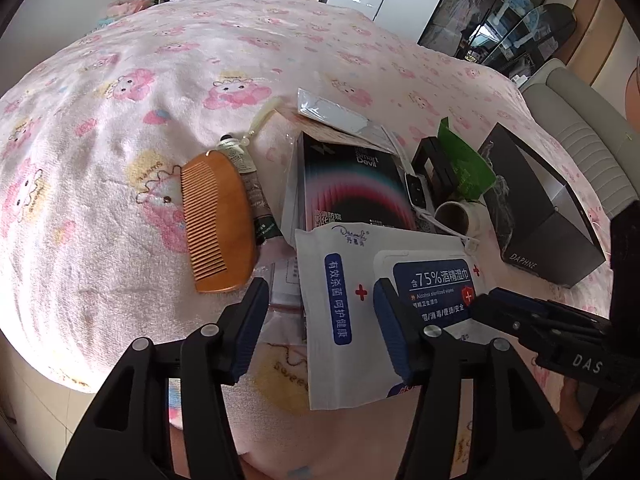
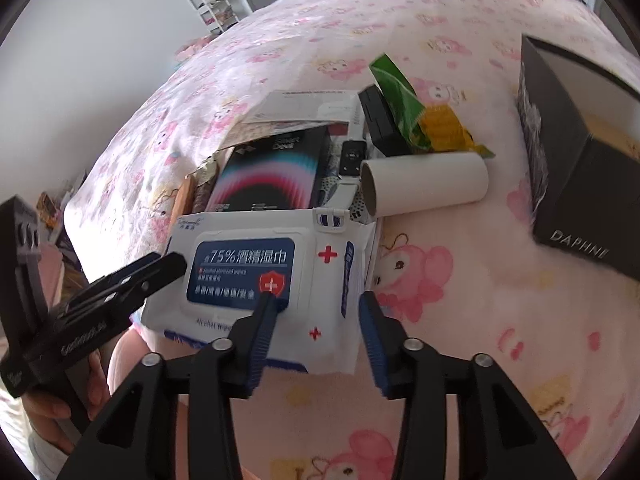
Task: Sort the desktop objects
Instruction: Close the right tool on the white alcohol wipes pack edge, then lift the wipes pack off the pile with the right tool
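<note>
Lying on the pink cartoon-print blanket [image 1: 120,128], the alcohol wipes pack [image 1: 348,312] sits at the near edge of the clutter, overlapping the black Smart Devil box [image 1: 352,188]. Left gripper [image 1: 320,300] and right gripper [image 2: 316,316] both straddle the pack, jaws apart, pads not pressing it. Left lies a wooden comb [image 1: 216,224]; right, a cardboard tube [image 2: 424,188] and a black Daphne box [image 2: 580,184].

Both views are bright with soft daylight, and the pink blanket [image 1: 100,240] washes out to near white at the lower left of the left wrist view. Fisheye bending curves the edges, the corners go black, and the right wrist view shows slight motion blur
</note>
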